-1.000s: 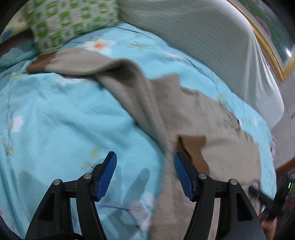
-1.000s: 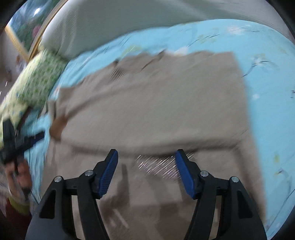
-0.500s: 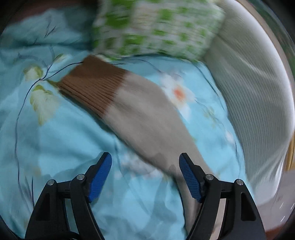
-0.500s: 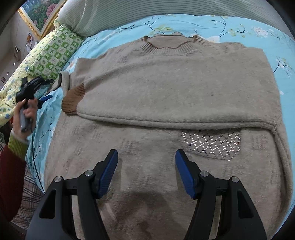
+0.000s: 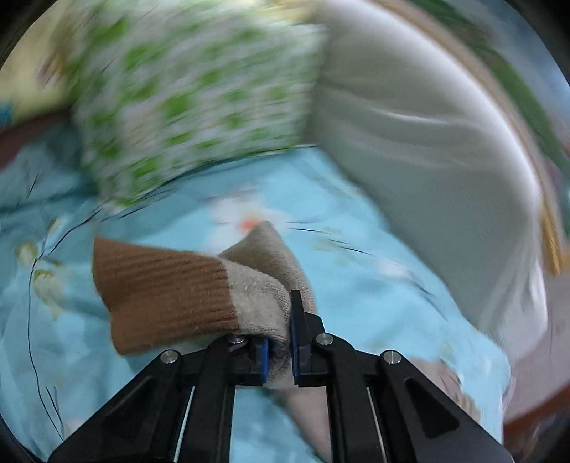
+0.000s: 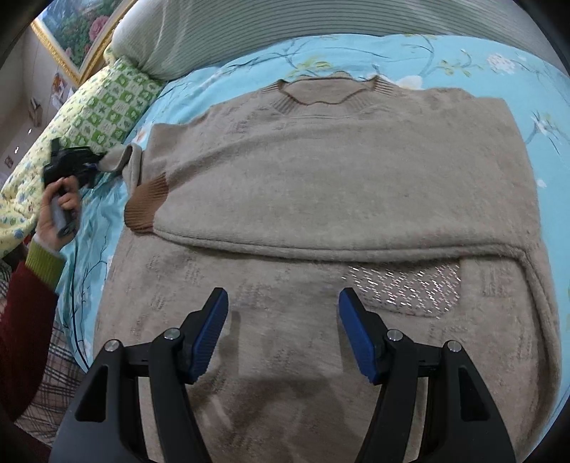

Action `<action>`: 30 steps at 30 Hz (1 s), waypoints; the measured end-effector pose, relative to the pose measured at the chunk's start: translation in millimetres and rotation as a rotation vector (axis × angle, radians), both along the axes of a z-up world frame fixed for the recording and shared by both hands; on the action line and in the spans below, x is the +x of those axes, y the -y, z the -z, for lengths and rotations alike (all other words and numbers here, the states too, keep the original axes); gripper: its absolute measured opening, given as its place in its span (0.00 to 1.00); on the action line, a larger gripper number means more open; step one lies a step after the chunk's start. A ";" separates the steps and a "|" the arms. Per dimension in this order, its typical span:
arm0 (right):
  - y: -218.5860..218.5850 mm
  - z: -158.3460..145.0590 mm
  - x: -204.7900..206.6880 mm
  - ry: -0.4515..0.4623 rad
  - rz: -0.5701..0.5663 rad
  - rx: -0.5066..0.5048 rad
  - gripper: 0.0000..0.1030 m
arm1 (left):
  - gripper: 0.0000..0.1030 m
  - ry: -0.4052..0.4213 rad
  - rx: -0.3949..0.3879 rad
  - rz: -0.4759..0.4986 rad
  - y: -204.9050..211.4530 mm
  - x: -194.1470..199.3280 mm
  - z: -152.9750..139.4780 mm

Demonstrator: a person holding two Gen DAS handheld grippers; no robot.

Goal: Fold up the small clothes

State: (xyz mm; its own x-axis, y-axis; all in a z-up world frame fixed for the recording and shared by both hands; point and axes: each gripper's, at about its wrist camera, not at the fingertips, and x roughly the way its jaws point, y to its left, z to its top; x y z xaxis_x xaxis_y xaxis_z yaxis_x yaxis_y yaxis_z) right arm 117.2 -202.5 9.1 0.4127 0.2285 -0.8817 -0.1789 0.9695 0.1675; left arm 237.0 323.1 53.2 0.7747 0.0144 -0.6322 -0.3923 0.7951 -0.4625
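Observation:
A beige knit sweater (image 6: 320,171) lies flat on the blue floral bedsheet (image 6: 498,60), collar at the far side. One sleeve is folded across its chest, brown cuff (image 6: 146,203) at the left. My left gripper (image 5: 279,327) is shut on the other sleeve (image 5: 256,295) just behind its brown ribbed cuff (image 5: 160,288), lifted off the sheet. In the right wrist view the left gripper (image 6: 94,164) holds that sleeve at the sweater's left edge. My right gripper (image 6: 283,334) is open and empty above the sweater's lower half, beside a sparkly patch (image 6: 402,288).
A green checked pillow (image 5: 185,96) and a grey striped bolster (image 5: 427,149) lie at the head of the bed; the pillow also shows in the right wrist view (image 6: 107,103). A framed picture (image 6: 78,32) hangs at the upper left. A plaid cloth (image 6: 57,359) lies at the bed's left edge.
My left gripper has closed on the sleeve near its brown cuff and lifted it. My right gripper has stayed open above the sweater's lower half.

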 end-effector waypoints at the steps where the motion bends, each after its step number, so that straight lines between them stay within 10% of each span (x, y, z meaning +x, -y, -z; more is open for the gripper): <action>1: 3.0 -0.9 -1.6 0.003 0.009 0.003 0.64 | 0.06 0.015 0.024 0.048 15.5 -0.4 -10.0; 12: 50.1 -24.0 -28.8 0.077 0.126 0.038 0.64 | 0.06 0.116 0.217 0.699 274.6 9.1 -67.2; 25: 103.3 -36.3 -54.7 0.124 0.280 0.036 0.64 | 0.12 -0.104 0.338 0.938 435.5 33.1 51.5; 30: 105.7 -41.8 -54.6 0.146 0.305 0.037 0.64 | 0.64 -0.135 0.312 0.902 425.7 26.4 58.1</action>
State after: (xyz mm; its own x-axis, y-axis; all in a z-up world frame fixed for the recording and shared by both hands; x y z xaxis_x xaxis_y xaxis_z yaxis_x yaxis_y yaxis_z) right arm 62.6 -308.2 50.9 0.5884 0.1058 -0.8016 0.0937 0.9758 0.1976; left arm 263.3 -102.7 -4.9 0.4974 -0.3682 -0.7855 0.3924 0.9030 -0.1748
